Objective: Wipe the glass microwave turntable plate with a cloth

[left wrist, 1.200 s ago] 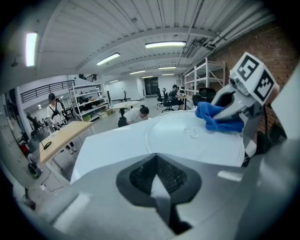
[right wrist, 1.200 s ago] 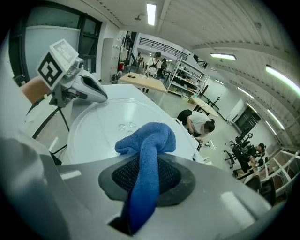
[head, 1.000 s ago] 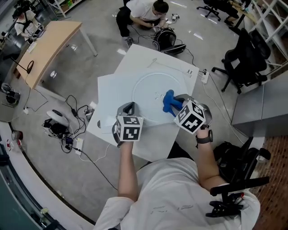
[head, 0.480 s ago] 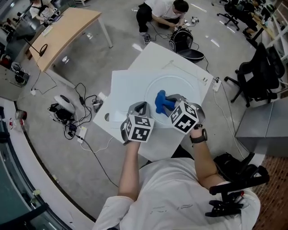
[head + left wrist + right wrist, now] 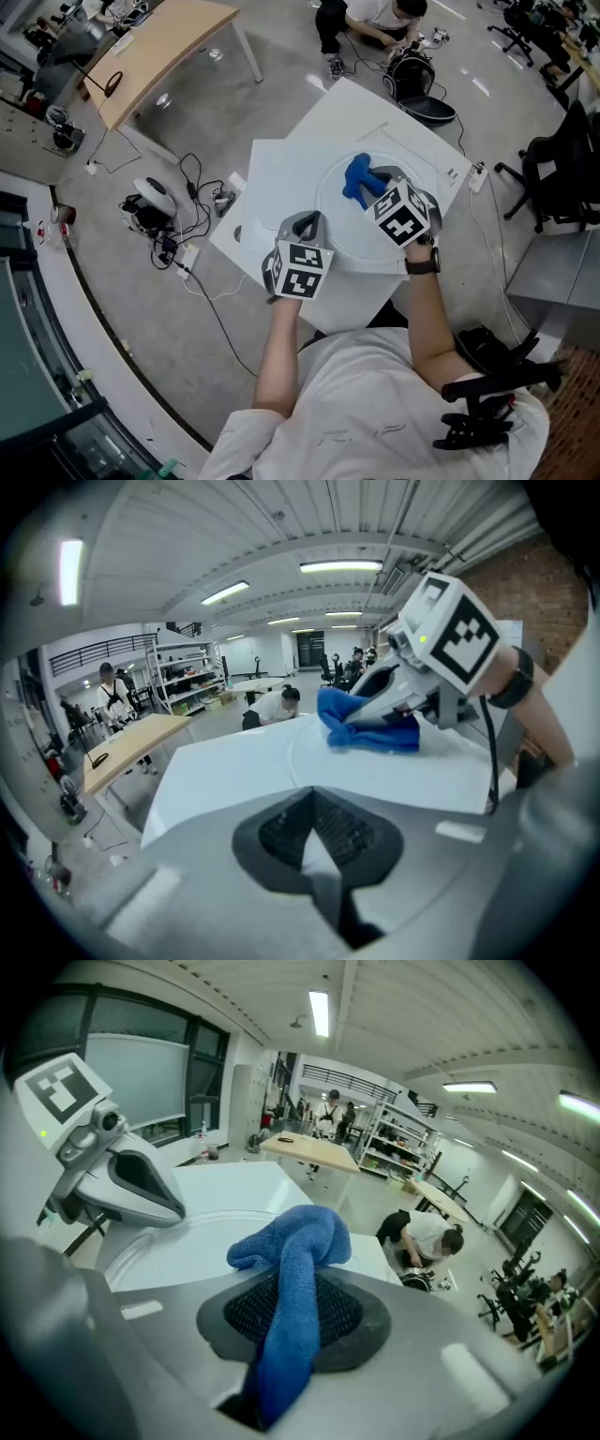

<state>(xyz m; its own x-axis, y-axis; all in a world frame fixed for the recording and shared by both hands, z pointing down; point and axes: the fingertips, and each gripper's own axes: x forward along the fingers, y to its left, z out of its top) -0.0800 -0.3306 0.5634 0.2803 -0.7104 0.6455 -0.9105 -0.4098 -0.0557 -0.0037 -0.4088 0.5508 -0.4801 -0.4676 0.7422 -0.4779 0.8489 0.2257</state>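
Observation:
The round glass turntable plate [image 5: 352, 236] lies flat on a white table [image 5: 281, 173]. My right gripper [image 5: 379, 191] is shut on a blue cloth [image 5: 359, 178], which rests bunched on the far left part of the plate. In the right gripper view the cloth [image 5: 291, 1237] runs out from between the pads [image 5: 246, 1309] onto the plate [image 5: 178, 1251]. My left gripper [image 5: 309, 223] sits at the plate's near left rim, jaws closed on that rim. The left gripper view shows the rim [image 5: 292, 752] running into its pads [image 5: 281, 832], and the cloth [image 5: 370, 728] beyond.
Cables and a small device [image 5: 155, 202] lie on the floor left of the table. A person [image 5: 375, 14] crouches beyond the far edge beside a dark bag [image 5: 417, 80]. A wooden desk [image 5: 159, 47] stands far left and an office chair [image 5: 562, 169] at right.
My right gripper has dragged the blue cloth across the plate, from the near right part toward its far left part. The left gripper has stayed at the plate's rim.

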